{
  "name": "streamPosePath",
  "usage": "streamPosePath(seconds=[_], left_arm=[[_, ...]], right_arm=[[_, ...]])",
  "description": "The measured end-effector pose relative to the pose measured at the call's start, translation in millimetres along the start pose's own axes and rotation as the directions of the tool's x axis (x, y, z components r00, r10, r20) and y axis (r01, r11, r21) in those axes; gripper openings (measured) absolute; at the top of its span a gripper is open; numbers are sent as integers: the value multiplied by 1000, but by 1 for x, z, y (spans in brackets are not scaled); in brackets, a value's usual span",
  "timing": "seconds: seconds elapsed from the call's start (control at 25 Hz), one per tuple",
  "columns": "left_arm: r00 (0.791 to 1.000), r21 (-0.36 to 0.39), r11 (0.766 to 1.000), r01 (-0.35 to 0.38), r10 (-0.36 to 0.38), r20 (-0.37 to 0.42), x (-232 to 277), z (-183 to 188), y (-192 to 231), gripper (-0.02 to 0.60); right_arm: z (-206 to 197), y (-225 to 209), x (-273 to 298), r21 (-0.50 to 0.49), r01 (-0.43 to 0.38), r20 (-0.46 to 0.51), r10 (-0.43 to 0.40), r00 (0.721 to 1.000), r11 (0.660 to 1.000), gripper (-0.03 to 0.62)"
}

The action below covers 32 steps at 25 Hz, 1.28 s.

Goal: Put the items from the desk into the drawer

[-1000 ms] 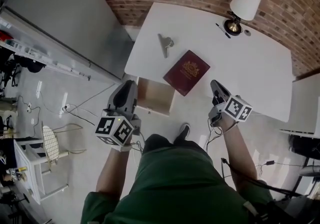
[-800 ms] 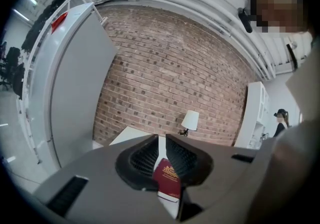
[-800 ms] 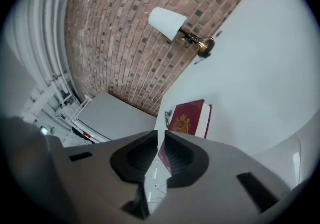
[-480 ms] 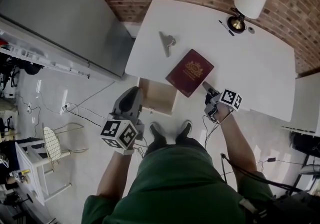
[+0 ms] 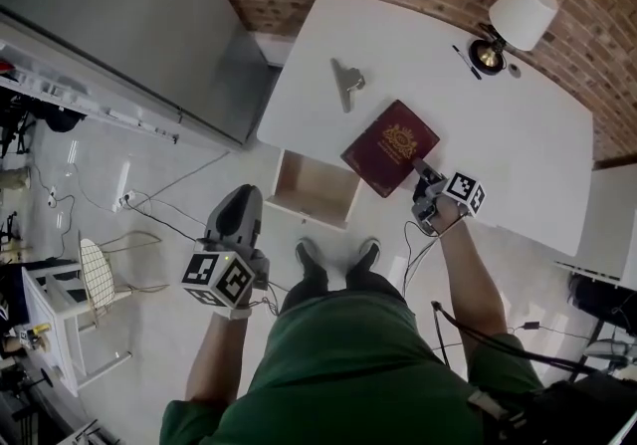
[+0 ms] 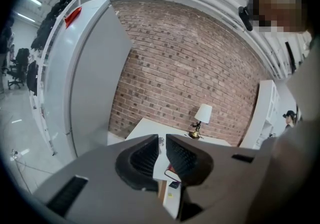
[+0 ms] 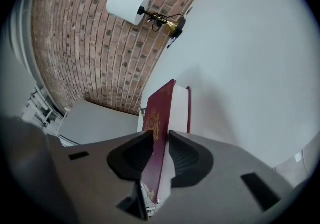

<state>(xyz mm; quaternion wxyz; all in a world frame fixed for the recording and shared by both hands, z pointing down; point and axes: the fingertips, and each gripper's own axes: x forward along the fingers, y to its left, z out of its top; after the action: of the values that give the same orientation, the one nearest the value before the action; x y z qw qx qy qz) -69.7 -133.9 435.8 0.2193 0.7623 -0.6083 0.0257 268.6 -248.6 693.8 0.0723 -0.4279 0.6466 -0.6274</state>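
A maroon book point(image 5: 391, 146) with a gold crest lies on the white desk point(image 5: 518, 144), its near corner over the front edge. My right gripper point(image 5: 426, 177) is at that corner, and in the right gripper view the book's front cover point(image 7: 159, 113) stands between the two pads, gripper point(image 7: 160, 140) shut on it. A metal clip point(image 5: 346, 85) lies farther left on the desk. The wooden drawer point(image 5: 311, 189) hangs open below the desk's front edge. My left gripper point(image 5: 236, 224) hovers over the floor left of the drawer, jaws point(image 6: 162, 143) together and holding nothing.
A lamp point(image 5: 520, 15) with a white shade and a pen point(image 5: 466, 62) stand at the desk's far right by the brick wall. A tall grey cabinet point(image 5: 129, 25) fills the left. Cables point(image 5: 159, 219) run over the floor, and a small chair point(image 5: 95, 279) stands at left.
My right gripper has moved forward to the book's near corner and taken hold of its cover. The left gripper has drawn back and left, away from the drawer.
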Motion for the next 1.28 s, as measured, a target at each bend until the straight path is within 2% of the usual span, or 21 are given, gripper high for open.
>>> streamPosePath(seconds=[0.2, 0.28, 0.36, 0.56, 0.84, 1.0, 1.28], left_arm=[[1000, -11, 1000, -5, 5, 15, -1, 4, 10, 41], [1000, -13, 1000, 1, -1, 23, 0, 7, 9, 41], [1000, -17, 1000, 7, -6, 28, 0, 9, 9, 41], [999, -22, 1000, 3, -3, 35, -8, 10, 18, 41], [999, -27, 1000, -10, 12, 52, -20, 5, 32, 41], [997, -52, 998, -23, 27, 73, -33, 4, 49, 41], [992, -104, 993, -50, 62, 110, -57, 2, 80, 41]], right_arm=[[-2, 0, 4, -14, 16, -15, -16, 1000, 1000, 90], [-6, 2, 4, -32, 18, -41, -19, 999, 999, 46], [-7, 4, 5, -55, 19, -56, -22, 998, 998, 37], [2, 23, 6, -74, 2, -35, -5, 999, 997, 25], [21, 57, 9, -272, 33, -114, -67, 991, 962, 17], [25, 87, 10, -406, 27, -159, -100, 982, 914, 14], [9, 143, 22, -652, -3, -237, -200, 951, 758, 11]])
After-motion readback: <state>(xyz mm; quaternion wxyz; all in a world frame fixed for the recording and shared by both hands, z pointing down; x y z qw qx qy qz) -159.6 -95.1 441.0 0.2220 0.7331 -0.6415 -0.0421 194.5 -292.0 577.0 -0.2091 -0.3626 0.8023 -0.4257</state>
